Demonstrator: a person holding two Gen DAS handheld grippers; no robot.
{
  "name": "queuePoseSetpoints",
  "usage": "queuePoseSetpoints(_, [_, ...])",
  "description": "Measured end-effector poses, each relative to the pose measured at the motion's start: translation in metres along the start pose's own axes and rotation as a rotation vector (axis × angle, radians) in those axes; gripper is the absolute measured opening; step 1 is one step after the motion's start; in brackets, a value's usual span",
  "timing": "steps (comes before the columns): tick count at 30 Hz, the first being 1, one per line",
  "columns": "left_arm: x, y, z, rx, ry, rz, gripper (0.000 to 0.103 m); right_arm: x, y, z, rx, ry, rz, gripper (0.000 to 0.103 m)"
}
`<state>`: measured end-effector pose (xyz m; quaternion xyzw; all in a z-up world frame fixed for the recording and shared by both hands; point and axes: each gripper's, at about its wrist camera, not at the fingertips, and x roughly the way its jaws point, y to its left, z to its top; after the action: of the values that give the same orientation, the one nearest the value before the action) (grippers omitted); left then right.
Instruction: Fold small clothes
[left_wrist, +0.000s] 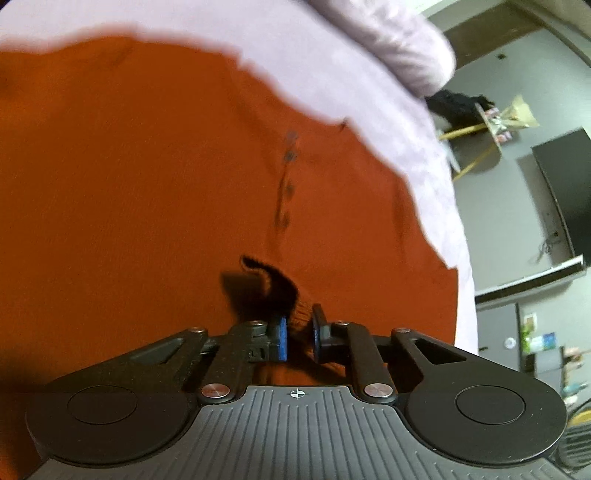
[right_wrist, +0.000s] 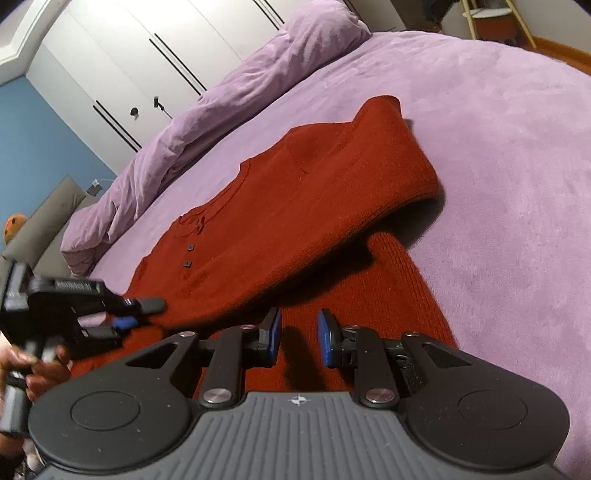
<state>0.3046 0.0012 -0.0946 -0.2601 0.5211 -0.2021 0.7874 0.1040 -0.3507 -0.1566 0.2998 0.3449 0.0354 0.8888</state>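
Note:
A rust-red knit sweater (right_wrist: 295, 206) with small dark buttons (right_wrist: 187, 263) lies on the purple bed cover (right_wrist: 498, 166), one sleeve folded across its body. In the left wrist view the sweater (left_wrist: 147, 184) fills the frame. My left gripper (left_wrist: 300, 334) is shut on a ribbed edge of the sweater (left_wrist: 297, 314) and lifts it slightly; it also shows at the left of the right wrist view (right_wrist: 127, 314). My right gripper (right_wrist: 299, 336) is open and empty, just above the sweater's near part.
A bunched purple duvet (right_wrist: 221, 99) lies along the far side of the bed, with white wardrobe doors (right_wrist: 147, 48) behind. A grey headboard (right_wrist: 40, 221) is at the left. A dark screen (left_wrist: 561, 192) and a small stand (left_wrist: 480, 129) are beyond the bed's edge.

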Motion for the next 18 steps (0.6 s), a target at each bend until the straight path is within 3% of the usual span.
queuePoseSetpoints(2, [-0.02,-0.013,0.008,0.095,-0.094,0.037,0.013,-0.001,0.0,0.003,-0.02,-0.008,-0.028,0.019])
queuePoseSetpoints(6, [-0.06,-0.022,0.017,0.33,-0.298,0.31,0.013,-0.003,-0.003,0.011,-0.029,-0.057,-0.147,0.017])
queuePoseSetpoints(9, [-0.07,0.0,0.025,0.347,-0.342,0.443,0.014,-0.001,-0.002,0.017,-0.033,-0.066,-0.182,0.018])
queuePoseSetpoints(13, [-0.072,0.035,0.029,0.211,-0.31,0.367,0.014,0.006,0.004,0.029,-0.02,-0.05,-0.111,0.024])
queuePoseSetpoints(16, [-0.066,0.047,0.032,0.192,-0.296,0.357,0.014,0.017,0.014,0.045,-0.024,-0.066,-0.063,0.026])
queuePoseSetpoints(18, [-0.058,0.048,0.035,0.192,-0.287,0.356,0.014,0.022,0.02,0.056,-0.041,-0.104,-0.064,0.032])
